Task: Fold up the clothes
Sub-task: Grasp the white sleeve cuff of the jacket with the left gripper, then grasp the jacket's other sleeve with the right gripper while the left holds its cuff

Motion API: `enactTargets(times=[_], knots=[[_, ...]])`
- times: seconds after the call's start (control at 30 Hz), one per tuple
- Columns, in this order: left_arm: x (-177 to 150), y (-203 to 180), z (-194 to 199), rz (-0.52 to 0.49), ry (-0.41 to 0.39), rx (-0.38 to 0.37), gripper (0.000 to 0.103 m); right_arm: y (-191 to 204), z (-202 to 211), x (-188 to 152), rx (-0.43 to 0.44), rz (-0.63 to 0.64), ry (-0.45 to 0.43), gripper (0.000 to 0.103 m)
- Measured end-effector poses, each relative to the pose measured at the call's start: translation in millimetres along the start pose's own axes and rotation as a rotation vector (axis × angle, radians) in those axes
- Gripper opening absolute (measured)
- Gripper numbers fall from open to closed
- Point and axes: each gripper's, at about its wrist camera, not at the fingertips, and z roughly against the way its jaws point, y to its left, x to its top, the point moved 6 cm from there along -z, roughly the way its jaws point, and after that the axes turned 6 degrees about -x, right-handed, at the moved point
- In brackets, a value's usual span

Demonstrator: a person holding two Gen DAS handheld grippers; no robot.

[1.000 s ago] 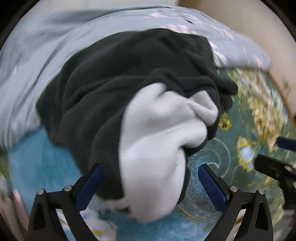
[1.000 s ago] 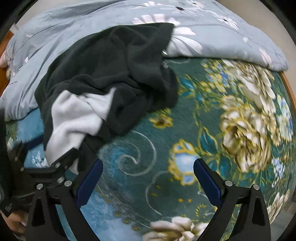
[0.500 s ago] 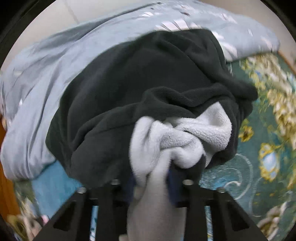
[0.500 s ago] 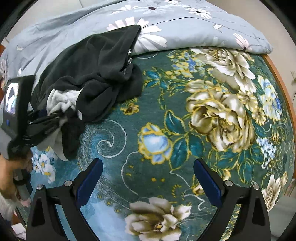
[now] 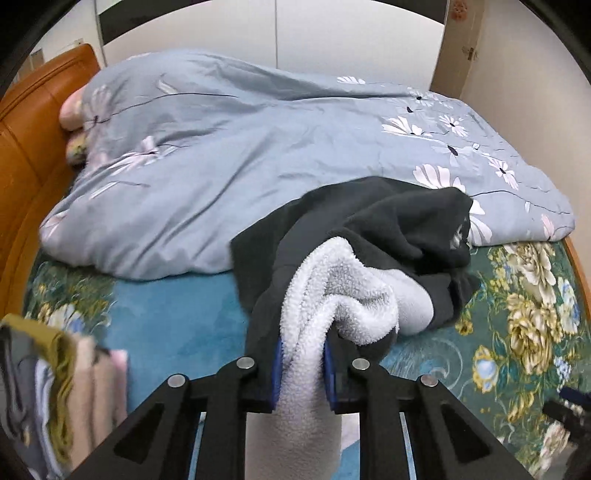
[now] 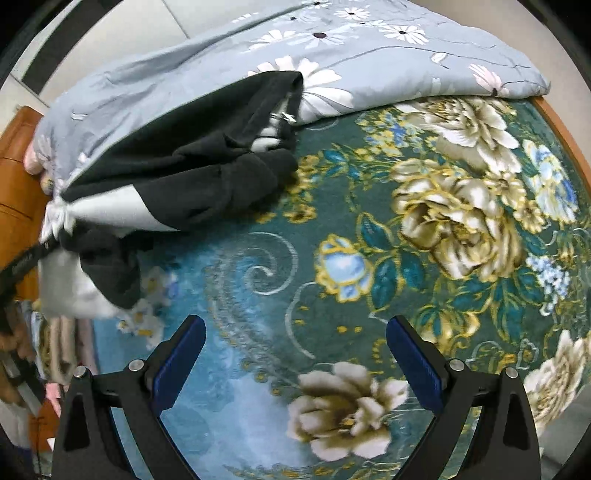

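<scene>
1. the left gripper has its jaws pressed together on the white fleece lining of the garment, a dark piece with a pale inside.
2. the pinched white fold bunches up between the blue pads and hangs down past them toward the camera.
3. from that grip the garment runs away across the bed, its far end draped up onto the near edge of the duvet.
4. in the right wrist view the garment is pulled taut from the duvet edge down to the left, where the white part gathers into a tight knot of cloth.
5. the right gripper has its jaws spread wide and holds nothing; it hangs over the floral bed cover, well apart from the garment and to its right.
6. a stack of folded clothes, blurred, lies on the bed to the left of the garment's near end.
7. an orange headboard stands beyond the duvet's left end.
8. a pale wall rises behind the duvet.
</scene>
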Motion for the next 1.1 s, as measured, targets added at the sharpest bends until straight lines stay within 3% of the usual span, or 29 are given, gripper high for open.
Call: enactTargets(times=[0.2, 0.37, 0.7, 0.83, 0.97, 1.1], knots=[[-23.7, 10.5, 14.3, 0.05, 0.031, 0.013, 0.019, 45.4, -15.9, 11.1, 0.08, 0.09, -0.005, 0.099], [-41.8, 15.5, 21.7, 0.093, 0.06, -0.002, 0.019, 80.7, -37.8, 27.8, 0.131, 0.092, 0.016, 0.099], [-9.2, -39.9, 43.4, -0.097, -0.016, -0.147, 0.019, 151.2, -36.9, 37.3, 0.08, 0.436, -0.097, 0.099], [-29.1, -24.1, 19.6, -0.02, 0.074, -0.18, 0.021, 152.6, -45.3, 39.6, 0.055, 0.465, -0.074, 0.099], [-63.0, 3.3, 7.0, 0.132, 0.179, -0.265, 0.027, 143.1, -50.3, 31.6, 0.06, 0.423, -0.027, 0.099], [-93.1, 33.8, 9.0, 0.254, 0.221, -0.302, 0.053, 154.8, -53.8, 18.6, 0.11, 0.398, 0.03, 0.099]])
